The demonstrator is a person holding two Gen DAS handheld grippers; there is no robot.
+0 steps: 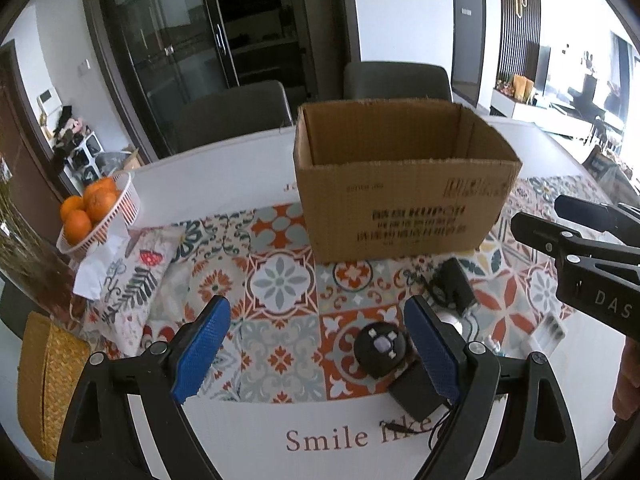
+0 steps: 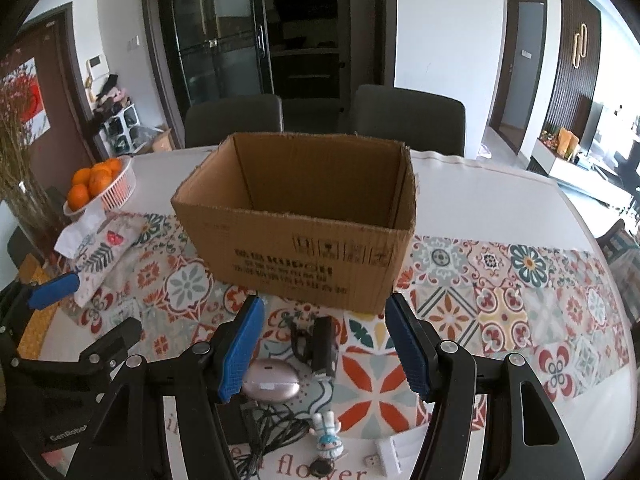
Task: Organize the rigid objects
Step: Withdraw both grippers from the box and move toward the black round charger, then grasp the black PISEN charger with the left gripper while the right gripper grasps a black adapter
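An open cardboard box stands upright at the centre of both views, on a patterned table runner that crosses the white table.

In the left wrist view, the left gripper fills the lower part of the frame, its blue-padded jaws spread wide and holding nothing. Between them, toward the right pad, a black dome-shaped gadget sits beside a black power adapter. Above these, just below the box, lies a black rectangular device.

In the right wrist view, the right gripper is likewise released, jaws apart and empty. Between them lie the same black device and a pink oval case touching the left pad's lower edge. At the lower centre sit a tangle of black cable, a small blue-and-white figurine, and a white item that is possibly a plastic case.

A basket of oranges rests at centre left.
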